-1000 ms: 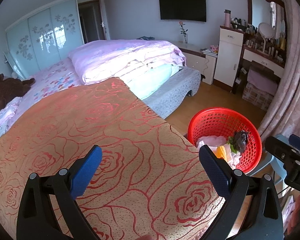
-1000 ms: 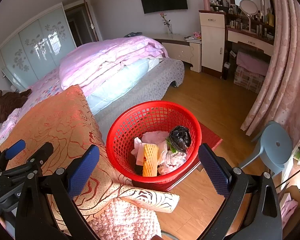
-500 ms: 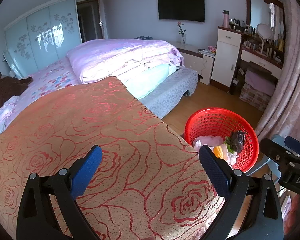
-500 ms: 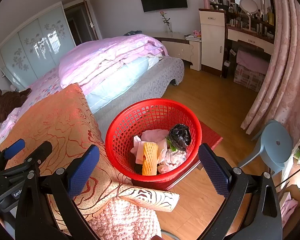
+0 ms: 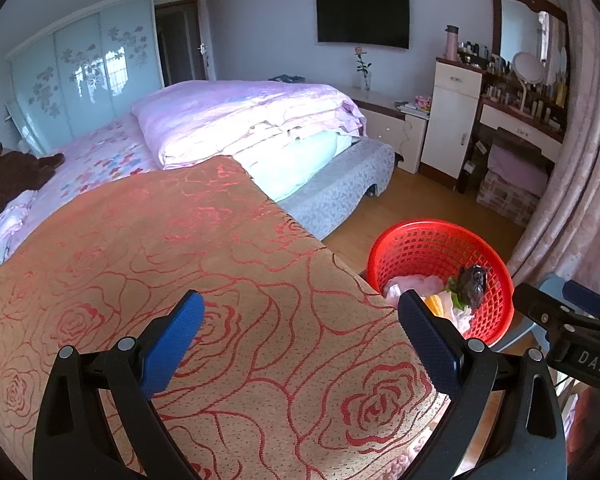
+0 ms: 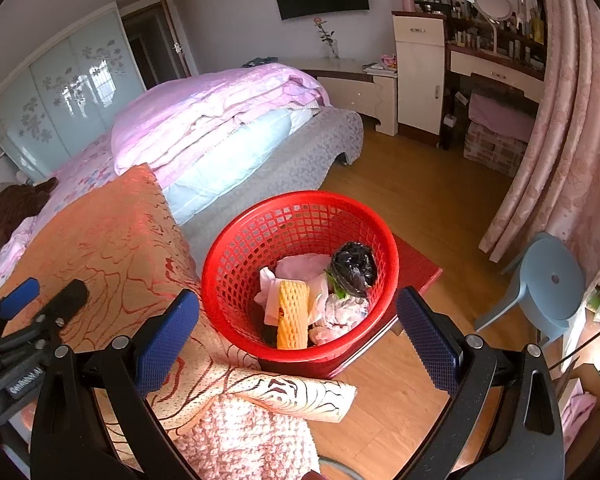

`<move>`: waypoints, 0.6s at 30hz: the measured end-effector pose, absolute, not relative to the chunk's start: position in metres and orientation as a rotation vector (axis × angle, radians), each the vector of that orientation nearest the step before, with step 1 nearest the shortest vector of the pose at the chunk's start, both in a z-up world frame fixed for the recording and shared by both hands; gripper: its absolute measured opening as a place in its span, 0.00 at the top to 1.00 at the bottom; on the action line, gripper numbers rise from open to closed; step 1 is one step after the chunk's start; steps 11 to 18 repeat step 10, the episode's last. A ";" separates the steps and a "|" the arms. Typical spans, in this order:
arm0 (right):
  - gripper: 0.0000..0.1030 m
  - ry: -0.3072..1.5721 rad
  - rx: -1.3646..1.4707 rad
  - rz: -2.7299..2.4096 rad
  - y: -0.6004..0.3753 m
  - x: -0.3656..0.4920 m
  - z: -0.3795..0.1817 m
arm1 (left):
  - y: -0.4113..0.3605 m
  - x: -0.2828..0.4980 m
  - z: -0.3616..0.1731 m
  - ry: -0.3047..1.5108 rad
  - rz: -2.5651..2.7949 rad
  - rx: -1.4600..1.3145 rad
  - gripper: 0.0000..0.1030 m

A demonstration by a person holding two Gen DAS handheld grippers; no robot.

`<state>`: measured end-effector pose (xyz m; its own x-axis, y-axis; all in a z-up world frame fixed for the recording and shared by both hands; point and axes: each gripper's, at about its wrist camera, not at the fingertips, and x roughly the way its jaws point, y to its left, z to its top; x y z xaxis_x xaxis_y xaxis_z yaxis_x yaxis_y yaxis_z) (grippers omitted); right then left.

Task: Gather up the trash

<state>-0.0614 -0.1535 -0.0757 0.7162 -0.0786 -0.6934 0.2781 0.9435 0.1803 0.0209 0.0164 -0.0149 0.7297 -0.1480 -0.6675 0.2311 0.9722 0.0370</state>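
Note:
A red mesh basket stands on a red mat on the floor beside the bed; it also shows in the left wrist view. It holds a black bag, a yellow foam net and pink and white crumpled wrappers. My right gripper is open and empty, above the basket's near rim. My left gripper is open and empty, over the orange rose-patterned cover, left of the basket.
A bed with a folded pink quilt lies behind. A light blue stool stands at the right by the pink curtain. A dresser with bottles and a white cabinet line the far wall. A pink knitted cloth hangs below.
Both grippers stayed open and empty. The left view has shifted slightly, the basket sitting a little lower and further right. The right view is nearly unchanged.

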 end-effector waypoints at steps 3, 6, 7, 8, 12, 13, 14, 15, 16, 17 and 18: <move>0.07 0.769 0.275 -0.200 -0.150 -0.061 -0.078 | 0.028 0.027 -0.014 0.735 -0.193 0.096 0.09; 0.07 0.793 0.257 -0.177 -0.134 -0.054 -0.080 | 0.058 0.036 -0.011 0.756 -0.140 0.047 0.09; 0.07 0.802 0.245 -0.160 -0.127 -0.047 -0.079 | 0.076 0.039 -0.009 0.757 -0.095 0.027 0.09; 0.07 0.809 0.230 -0.139 -0.118 -0.042 -0.079 | 0.089 0.040 -0.008 0.757 -0.062 0.014 0.09; 0.07 0.828 0.173 -0.068 -0.079 -0.029 -0.080 | 0.128 0.041 -0.006 0.753 0.038 -0.026 0.09; 0.07 0.828 0.173 -0.068 -0.079 -0.029 -0.080 | 0.128 0.041 -0.006 0.753 0.038 -0.026 0.09; 0.07 0.828 0.173 -0.068 -0.079 -0.029 -0.080 | 0.128 0.041 -0.006 0.753 0.038 -0.026 0.09; 0.07 0.828 0.173 -0.068 -0.079 -0.029 -0.080 | 0.128 0.041 -0.006 0.753 0.038 -0.026 0.09; 0.07 0.828 0.173 -0.068 -0.079 -0.029 -0.080 | 0.128 0.041 -0.006 0.753 0.038 -0.026 0.09; 0.07 0.828 0.173 -0.068 -0.079 -0.029 -0.080 | 0.128 0.041 -0.006 0.753 0.038 -0.026 0.09; 0.07 0.828 0.173 -0.068 -0.079 -0.029 -0.080 | 0.128 0.041 -0.006 0.753 0.038 -0.026 0.09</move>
